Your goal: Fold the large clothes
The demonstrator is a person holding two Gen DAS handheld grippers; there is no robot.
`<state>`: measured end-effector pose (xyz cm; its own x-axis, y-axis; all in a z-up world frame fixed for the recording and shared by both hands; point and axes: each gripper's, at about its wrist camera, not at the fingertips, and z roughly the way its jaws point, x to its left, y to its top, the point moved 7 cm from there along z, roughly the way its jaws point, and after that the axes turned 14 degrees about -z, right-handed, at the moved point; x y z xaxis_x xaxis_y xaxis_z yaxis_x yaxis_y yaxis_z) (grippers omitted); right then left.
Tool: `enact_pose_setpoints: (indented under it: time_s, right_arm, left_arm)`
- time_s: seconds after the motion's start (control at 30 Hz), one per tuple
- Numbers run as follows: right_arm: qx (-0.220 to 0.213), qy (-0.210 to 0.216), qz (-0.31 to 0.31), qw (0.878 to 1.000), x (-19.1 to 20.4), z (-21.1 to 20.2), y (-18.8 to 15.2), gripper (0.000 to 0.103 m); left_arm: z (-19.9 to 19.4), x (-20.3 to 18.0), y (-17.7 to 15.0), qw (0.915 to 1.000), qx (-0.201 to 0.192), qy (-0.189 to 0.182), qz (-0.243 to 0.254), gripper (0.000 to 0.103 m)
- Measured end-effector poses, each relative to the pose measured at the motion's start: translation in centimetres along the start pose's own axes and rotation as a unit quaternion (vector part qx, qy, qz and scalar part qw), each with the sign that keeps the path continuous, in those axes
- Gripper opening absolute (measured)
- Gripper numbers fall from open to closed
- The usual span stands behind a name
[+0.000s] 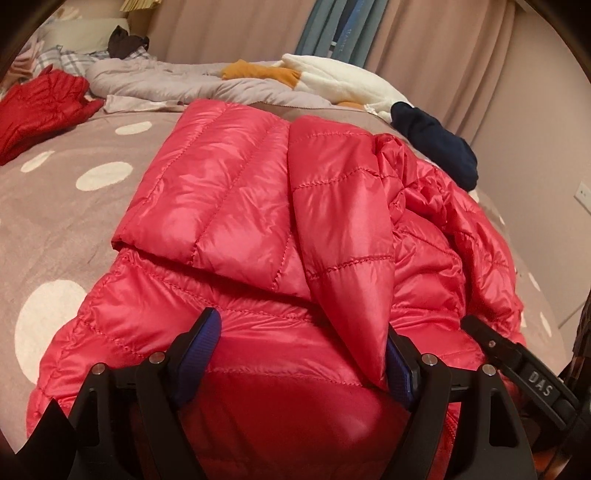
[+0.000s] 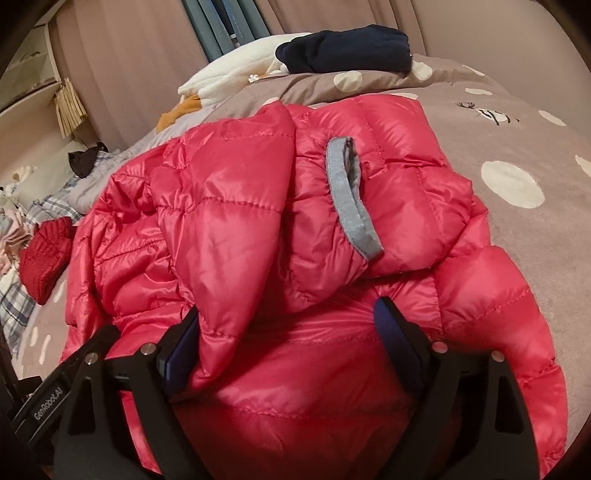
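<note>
Glossy red quilted nylon fills both views: the jacket [image 1: 258, 221] lies on the bed [image 1: 55, 206], partly folded, 1 sleeve laid across its body; my left tongs [image 1: 301, 354] stand spread with the near bulge of the jacket between the fingers, and my right tongs [image 2: 291, 339] are spread the same way over the same bulge, a fold of sleeve draped against the left finger [image 2: 181, 347]; whether either pad presses the cloth, I cannot tell. Around it on the dotted grey-brown cover: a second red garment [image 1: 40, 107] well to the left, a grey quilt [image 1: 184, 79] bunched at the far edge, a white fleece [image 1: 340, 79] with a mustard piece [image 1: 258, 72] on it, and a navy garment [image 1: 436, 144] just beside the jacket's far right side; beige curtains [image 1: 236, 29] hang behind. Only the right view shows the sleeve's grey cuff [image 2: 351, 199], lying open on top of the jacket, and shelves [image 2: 33, 74] at far left; only the left view shows the flat folded panel's clean edge [image 1: 192, 254].
</note>
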<state>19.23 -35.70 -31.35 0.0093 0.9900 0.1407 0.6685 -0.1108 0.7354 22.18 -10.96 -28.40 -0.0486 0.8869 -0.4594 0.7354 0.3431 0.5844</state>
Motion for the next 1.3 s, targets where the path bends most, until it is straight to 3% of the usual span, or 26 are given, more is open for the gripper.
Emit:
enact_pose_setpoints:
  time_s: [0.23, 0.63, 0.83, 0.97, 1.1, 1.2, 1.3]
  right_arm:
    - [0.003, 0.010, -0.003, 1.000, 0.5, 0.4, 0.1, 0.102]
    - [-0.001, 0.018, 0.002, 1.000, 0.4, 0.3, 0.3, 0.103]
    - [-0.031, 0.060, 0.035, 0.997, -0.4, -1.3, 0.1, 0.102]
    - [-0.065, 0.071, 0.068, 0.993, -1.5, -5.4, -1.0, 0.102]
    - [-0.081, 0.070, 0.102, 0.989, -3.5, -9.7, -1.9, 0.102]
    - [-0.116, 0.023, 0.123, 0.985, -6.4, -13.7, -3.1, 0.103]
    - [-0.133, -0.024, 0.159, 0.978, -9.5, -16.8, -6.1, 0.103]
  left_arm:
    - [-0.1, -0.2, -0.1, 1.0000, 0.004, -0.008, -0.002, 0.084]
    - [-0.1, -0.3, -0.2, 1.0000, 0.006, -0.006, 0.001, 0.085]
    - [-0.5, -0.1, -0.1, 0.9998, 0.004, -0.017, -0.006, 0.085]
    - [-3.1, 1.3, -0.2, 0.9989, -0.023, -0.023, -0.034, 0.085]
    - [-7.8, 4.5, 0.0, 0.9932, -0.070, -0.003, -0.093, 0.091]
    - [-11.9, 8.3, 0.1, 0.9788, -0.110, -0.012, -0.172, 0.100]
    - [-14.4, 11.8, -0.5, 0.9667, -0.133, -0.009, -0.218, 0.101]
